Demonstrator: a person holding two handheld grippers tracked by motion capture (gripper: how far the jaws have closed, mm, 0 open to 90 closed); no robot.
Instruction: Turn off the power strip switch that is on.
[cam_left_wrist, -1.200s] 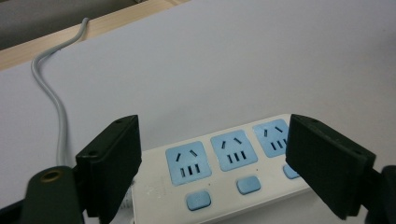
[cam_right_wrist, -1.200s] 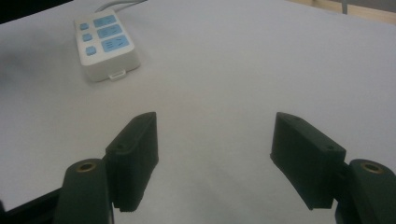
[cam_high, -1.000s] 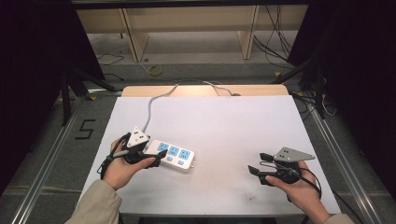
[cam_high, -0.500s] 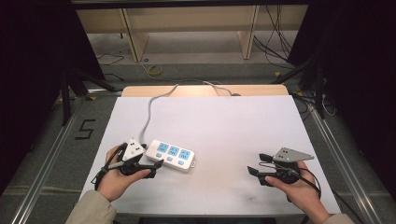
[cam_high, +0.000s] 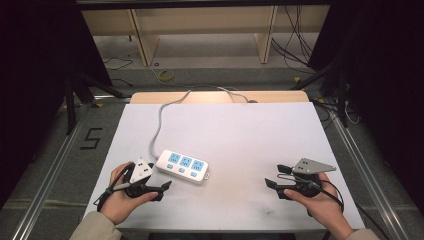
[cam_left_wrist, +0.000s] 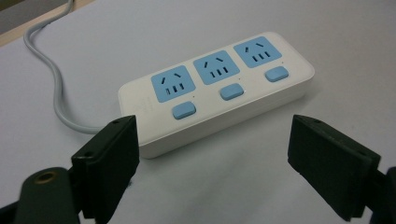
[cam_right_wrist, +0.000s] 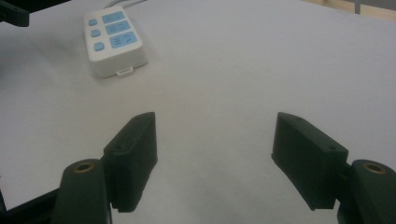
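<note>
A dim room with a grey floor, wooden shelving at the back and loose cables on the ground surrounds a white-topped table (cam_high: 240, 135). On the floor to the left of the table a dark mark shaped like the figure 5 (cam_high: 91, 138) shows in the high view.

A white power strip (cam_high: 182, 166) lies flat on the near left part of the table, sockets up. Its long axis runs from the left and slightly farther end to the right and slightly nearer end. A grey cord (cam_high: 159, 122) leaves the left end and curves away toward the table's far edge.

The high view gives the whole layout: the left tongs (cam_high: 162, 189) sit just beside and nearer than the strip's left end, held in the left hand (cam_high: 120, 195), while the right tongs (cam_high: 276, 176) are well apart from the strip, near the right front corner, in the right hand (cam_high: 320, 200).

The left gripper view brings out what the high view blurs: three blue sockets, each with a blue button in front of it, and the strip lying beyond the gap between the jaws, untouched. The left tongs stand wide apart there. The right gripper view shows the right tongs also spread apart over bare table, with the strip's end far off at the upper left.
</note>
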